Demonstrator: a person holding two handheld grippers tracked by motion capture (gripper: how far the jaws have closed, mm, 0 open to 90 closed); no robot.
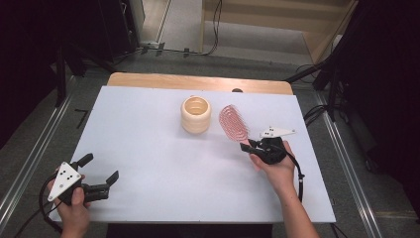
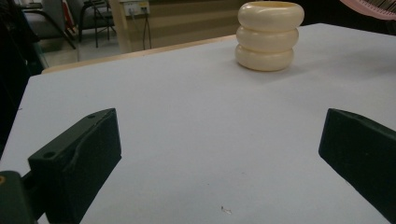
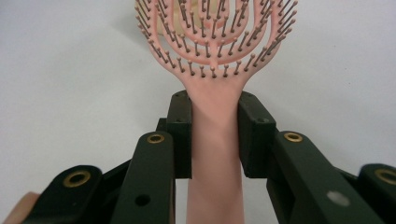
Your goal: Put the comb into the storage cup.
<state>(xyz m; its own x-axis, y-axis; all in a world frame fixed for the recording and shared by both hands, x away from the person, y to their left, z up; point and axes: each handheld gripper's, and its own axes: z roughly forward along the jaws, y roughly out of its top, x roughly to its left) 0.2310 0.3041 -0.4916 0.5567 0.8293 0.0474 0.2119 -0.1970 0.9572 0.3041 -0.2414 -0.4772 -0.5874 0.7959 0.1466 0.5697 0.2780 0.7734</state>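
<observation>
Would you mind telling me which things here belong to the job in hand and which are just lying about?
In the job:
- pink hairbrush, its handle clamped in the right gripper
- cream ribbed holder, beside the brush head

Just there:
- left gripper, open over bare table
- cables on the floor

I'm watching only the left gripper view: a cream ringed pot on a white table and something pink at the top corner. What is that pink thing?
Observer: A pink hairbrush, its head beside the cream pot.
Operator: Is it lying loose?
Observer: No, the right tool is clamped on its handle.
Operator: Which way do the bristles face?
Observer: Toward the right tool's camera, seen in the right gripper view.
Operator: And my tool?
Observer: The left tool is open, at the table's near left corner.
</observation>
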